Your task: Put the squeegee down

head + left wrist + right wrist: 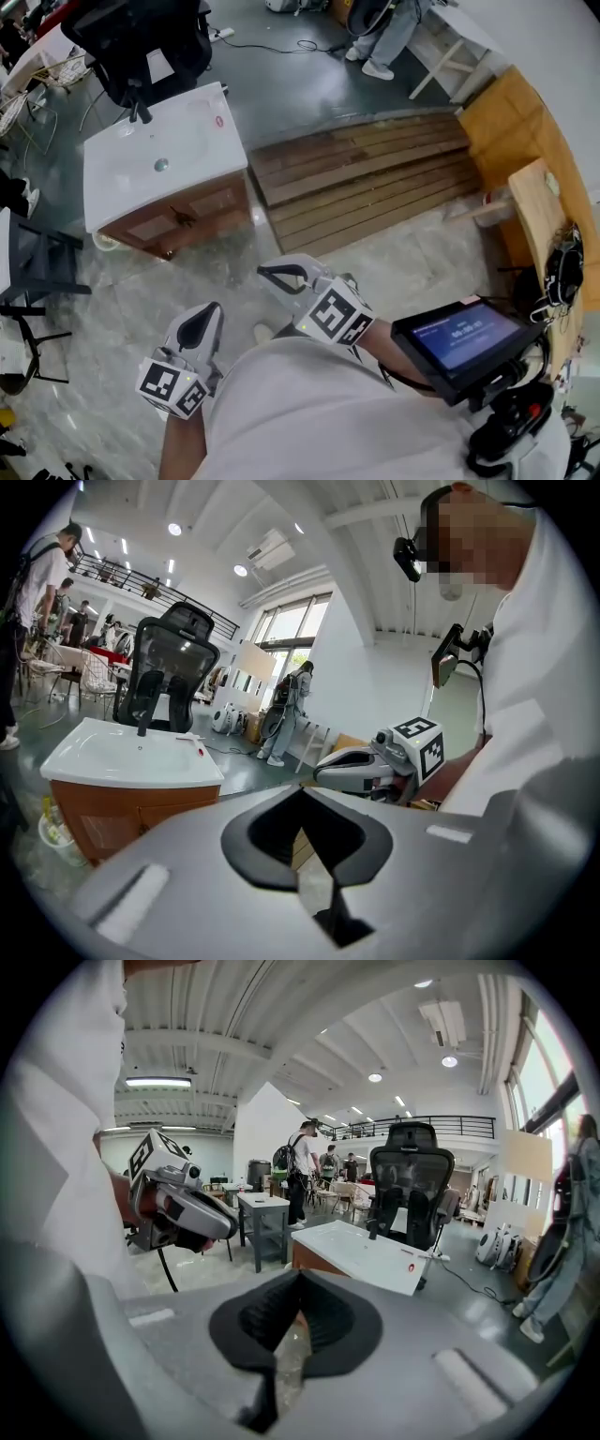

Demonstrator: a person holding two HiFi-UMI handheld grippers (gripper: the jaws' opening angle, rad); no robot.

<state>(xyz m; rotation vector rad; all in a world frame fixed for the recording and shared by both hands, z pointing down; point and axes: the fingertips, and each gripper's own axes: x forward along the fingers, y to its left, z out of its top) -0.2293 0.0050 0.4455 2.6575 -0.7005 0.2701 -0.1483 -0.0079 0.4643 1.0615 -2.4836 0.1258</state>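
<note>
Both grippers hover in front of the person's body, above the marble-look floor. My left gripper (201,324) is shut with nothing between its jaws, and its own view (302,795) looks over the closed tips. My right gripper (280,276) is shut and empty too, seen in its own view (298,1284). Each shows in the other's view: the right gripper (352,767) and the left gripper (187,1215). Ahead stands a white sink top (141,178) on a wooden cabinet (178,220), with a black faucet (139,112) and a small red-marked item (218,121) near its far edge. I see no squeegee held.
A black office chair (141,42) stands behind the sink unit. A wooden slatted platform (366,178) lies to its right, with wooden boards (525,141) beyond. A person (384,37) stands at the far end. A screen (464,339) hangs at the wearer's chest.
</note>
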